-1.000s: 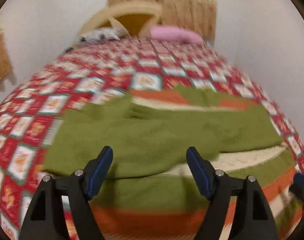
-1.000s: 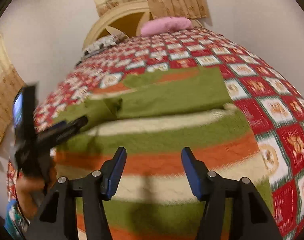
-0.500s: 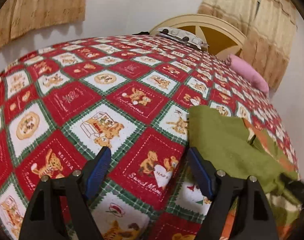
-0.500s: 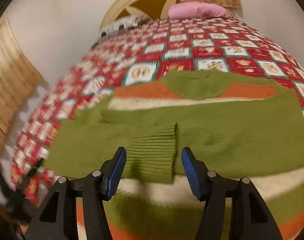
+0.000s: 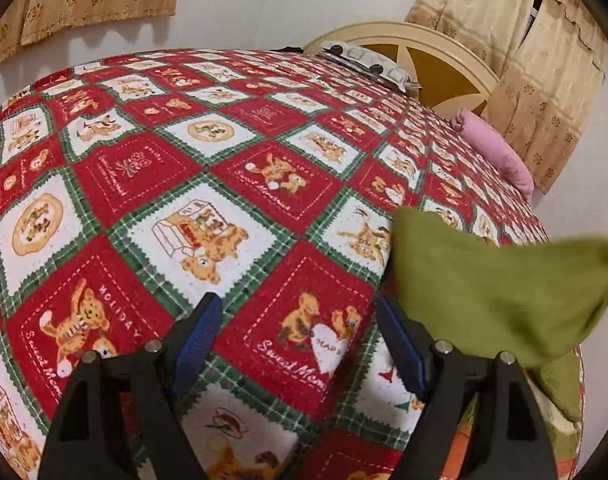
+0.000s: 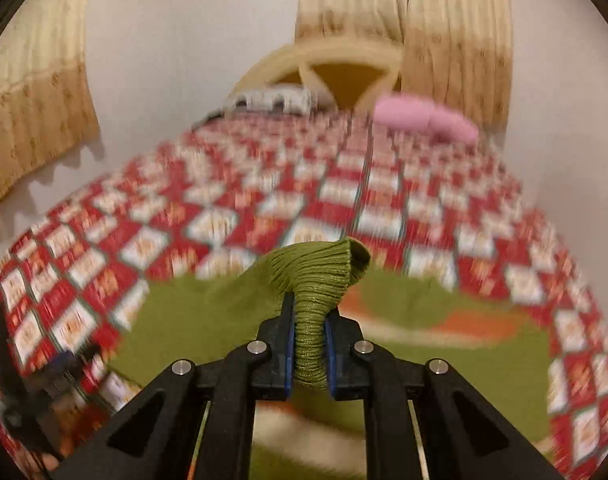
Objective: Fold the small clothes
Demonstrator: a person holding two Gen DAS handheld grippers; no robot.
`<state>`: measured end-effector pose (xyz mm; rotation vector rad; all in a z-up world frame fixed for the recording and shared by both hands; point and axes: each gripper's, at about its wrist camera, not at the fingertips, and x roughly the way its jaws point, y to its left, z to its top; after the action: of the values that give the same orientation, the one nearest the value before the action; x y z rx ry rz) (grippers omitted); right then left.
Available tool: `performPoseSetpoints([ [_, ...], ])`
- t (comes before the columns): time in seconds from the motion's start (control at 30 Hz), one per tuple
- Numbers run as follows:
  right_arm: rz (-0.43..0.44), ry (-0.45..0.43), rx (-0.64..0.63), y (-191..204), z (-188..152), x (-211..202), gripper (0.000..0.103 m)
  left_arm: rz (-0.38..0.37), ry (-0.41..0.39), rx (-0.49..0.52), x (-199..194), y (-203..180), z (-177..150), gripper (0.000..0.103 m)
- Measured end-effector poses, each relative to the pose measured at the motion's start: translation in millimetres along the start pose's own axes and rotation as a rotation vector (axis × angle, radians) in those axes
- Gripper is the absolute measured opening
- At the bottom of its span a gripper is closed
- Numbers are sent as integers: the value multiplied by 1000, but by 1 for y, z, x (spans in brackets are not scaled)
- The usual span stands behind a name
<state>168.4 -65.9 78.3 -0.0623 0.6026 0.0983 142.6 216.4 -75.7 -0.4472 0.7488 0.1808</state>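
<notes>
So the right gripper point(image 6: 308, 354) was now clamped on the ribbed green cuff point(image 6: 317, 280) of the sweater point(image 6: 443, 344), lifting that sleeve off the bed point(image 5: 232, 184). Half a second earlier its jaws were wide apart, just hovering over the cuff, so the grab had only just happened. Looked like the sleeve fold was underway. The left gripper point(image 5: 300, 344) was spread apart, holding nothing, over bare quilt beside the sweater's edge, about where it sat a half second before. From its view, the green sleeve had gone from lying flat to hanging raised at the right.
</notes>
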Motion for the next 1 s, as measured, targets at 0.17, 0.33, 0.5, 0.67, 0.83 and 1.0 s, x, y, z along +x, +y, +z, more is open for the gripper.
performPoseSetpoints([
  [0.17,-39,-110,12,-37,36,-45,11,5,1,4,0,1,1,82],
  [0.33,-162,-75,14,-89,9,-49,11,7,1,5,1,0,1,82],
  [0.5,-242,68,66,-141,-46,-17,11,20,5,17,4,-2,3,82],
  [0.67,-246,224,97,-161,-99,25,11,17,14,42,5,-6,4,82],
  [0.83,-251,308,119,-175,-123,33,35,-12,-15,255,-13,-44,2,82],
  [1.0,-474,212,166,-200,-125,-19,41,-88,-72,415,-30,-101,9,91],
])
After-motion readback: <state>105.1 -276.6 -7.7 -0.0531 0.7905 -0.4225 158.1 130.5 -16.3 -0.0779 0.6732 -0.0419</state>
